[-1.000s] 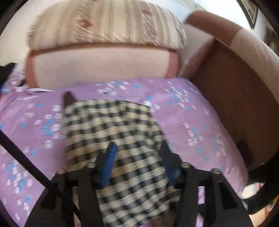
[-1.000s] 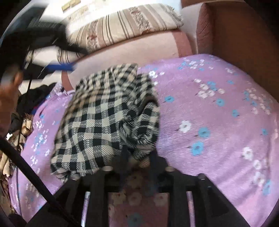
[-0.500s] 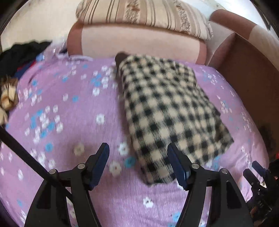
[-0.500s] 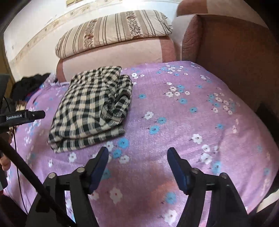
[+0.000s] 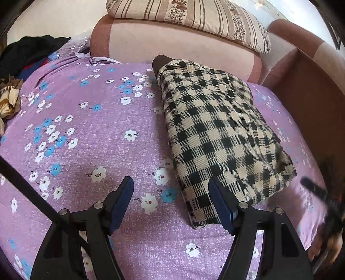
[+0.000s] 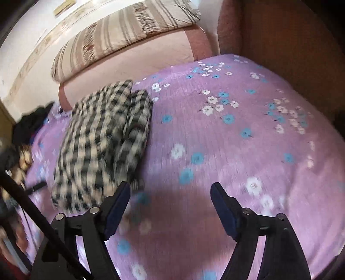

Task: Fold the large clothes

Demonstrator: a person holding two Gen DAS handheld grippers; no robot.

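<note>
A black-and-cream checked garment (image 5: 217,133) lies folded into a thick rectangle on the purple flowered bed cover (image 5: 90,137). My left gripper (image 5: 170,193) hovers at the garment's near left corner, its jaws opening, with only the cover and that corner's edge between them and nothing gripped. In the right wrist view the same checked garment (image 6: 101,146) lies to the left, blurred. My right gripper (image 6: 170,193) is over bare cover beside it, jaws opening and empty. The other gripper and a hand show blurred at the right edge (image 5: 323,206) of the left wrist view.
A pink sofa back (image 5: 176,43) with a striped cushion (image 5: 194,19) runs behind the bed cover, and a brown armrest (image 5: 312,86) closes the right side. Dark clothes (image 5: 28,51) and a gold fabric (image 5: 8,101) are heaped at the far left.
Both grippers have let go of the checked garment, opened and pulled back from it. The garment now lies folded flat; the left gripper moved to its near left corner, the right to its right.
</note>
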